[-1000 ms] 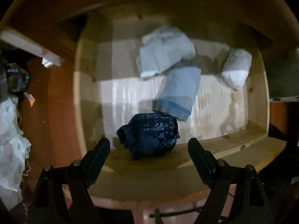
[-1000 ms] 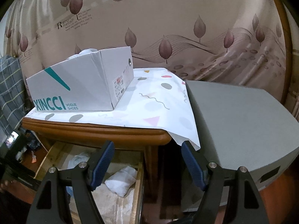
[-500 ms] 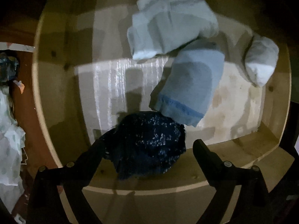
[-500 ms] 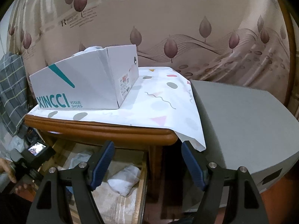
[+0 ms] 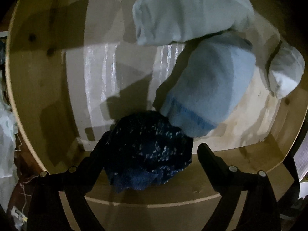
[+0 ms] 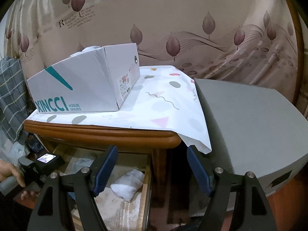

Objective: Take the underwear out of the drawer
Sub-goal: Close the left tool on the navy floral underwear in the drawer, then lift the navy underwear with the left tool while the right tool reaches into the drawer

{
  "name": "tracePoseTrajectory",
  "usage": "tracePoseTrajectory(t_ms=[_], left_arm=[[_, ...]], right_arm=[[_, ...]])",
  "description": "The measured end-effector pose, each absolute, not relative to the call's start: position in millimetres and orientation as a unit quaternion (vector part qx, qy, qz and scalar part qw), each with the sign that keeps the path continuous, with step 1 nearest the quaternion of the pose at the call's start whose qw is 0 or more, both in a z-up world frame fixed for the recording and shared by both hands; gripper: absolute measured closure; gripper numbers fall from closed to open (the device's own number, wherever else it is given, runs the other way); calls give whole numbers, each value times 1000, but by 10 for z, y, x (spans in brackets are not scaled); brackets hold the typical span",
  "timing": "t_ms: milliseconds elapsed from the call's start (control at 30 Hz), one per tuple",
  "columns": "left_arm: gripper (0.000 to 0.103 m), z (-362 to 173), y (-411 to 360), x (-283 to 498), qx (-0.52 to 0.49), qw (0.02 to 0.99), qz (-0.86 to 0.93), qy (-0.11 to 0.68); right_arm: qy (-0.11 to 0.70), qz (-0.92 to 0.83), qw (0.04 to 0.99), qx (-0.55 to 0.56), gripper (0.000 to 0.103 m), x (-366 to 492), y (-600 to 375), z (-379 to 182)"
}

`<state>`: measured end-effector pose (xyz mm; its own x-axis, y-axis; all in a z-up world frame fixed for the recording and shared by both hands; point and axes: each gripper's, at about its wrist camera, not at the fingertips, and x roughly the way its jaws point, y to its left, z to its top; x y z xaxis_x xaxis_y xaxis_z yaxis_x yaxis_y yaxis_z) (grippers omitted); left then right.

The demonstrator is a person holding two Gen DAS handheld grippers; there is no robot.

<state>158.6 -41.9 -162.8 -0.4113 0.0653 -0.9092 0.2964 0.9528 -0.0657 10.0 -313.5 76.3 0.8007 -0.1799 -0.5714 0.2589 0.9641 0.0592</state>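
The open wooden drawer point(image 5: 38, 100) fills the left wrist view. A dark navy speckled bundle of underwear point(image 5: 148, 150) lies at its front. My left gripper point(image 5: 152, 154) is open, its two black fingers on either side of the bundle. A light blue roll point(image 5: 207, 94), a pale blue folded piece point(image 5: 188, 11) and a white roll point(image 5: 284, 73) lie further back. My right gripper point(image 6: 153, 167) is open and empty, above the drawer's right side point(image 6: 148, 182); the white roll point(image 6: 128, 183) shows below it.
A white shoe box point(image 6: 84, 84) stands on a patterned cloth point(image 6: 163, 104) on the wooden nightstand point(image 6: 100, 132). A grey surface point(image 6: 250, 127) lies to the right. The hand holding the left gripper's body point(image 6: 36, 165) shows at lower left.
My left gripper has moved down and forward into the drawer until its fingers flank the navy bundle. The right gripper has barely moved.
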Motion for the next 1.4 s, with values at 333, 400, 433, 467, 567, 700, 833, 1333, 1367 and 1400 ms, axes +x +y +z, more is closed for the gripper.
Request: tracePoseTrajectory(t_ms=[333,400,433,467,567,700,833,1333,1367,1400], left_arm=[[48,-1694,-376,1656,119,543,-103,825],[63,-1632,-371,1653,116,550,-108,820],[64,-1604,-346,1651,108,555,-113,817],[66,-1575,-325,1650,105,563,-116,811],[70,-1498,-308,1671,110,585,-118,795],[71,-1246,-319,1629,118,619,-134,765],[71,-963,-268,1558,111,645,-154,740],[70,-104,189,1015,70,814,-132,562],[70,-63,193,981,71,822,-129,550],[70,7,250,953,68,830,-126,539]], right_arm=[[302,-114,944,75,27,122,-3151,731],[305,-114,942,81,27,131,-3171,718],[306,-116,941,84,27,135,-3184,711],[308,-117,940,85,27,136,-3190,706],[313,-122,938,89,27,146,-3210,683],[321,-116,936,85,27,161,-3189,657],[339,-94,934,69,27,220,-3095,599],[432,-2,901,-32,27,438,-2550,176],[438,3,899,-34,27,449,-2521,148],[446,11,895,-32,27,469,-2495,114]])
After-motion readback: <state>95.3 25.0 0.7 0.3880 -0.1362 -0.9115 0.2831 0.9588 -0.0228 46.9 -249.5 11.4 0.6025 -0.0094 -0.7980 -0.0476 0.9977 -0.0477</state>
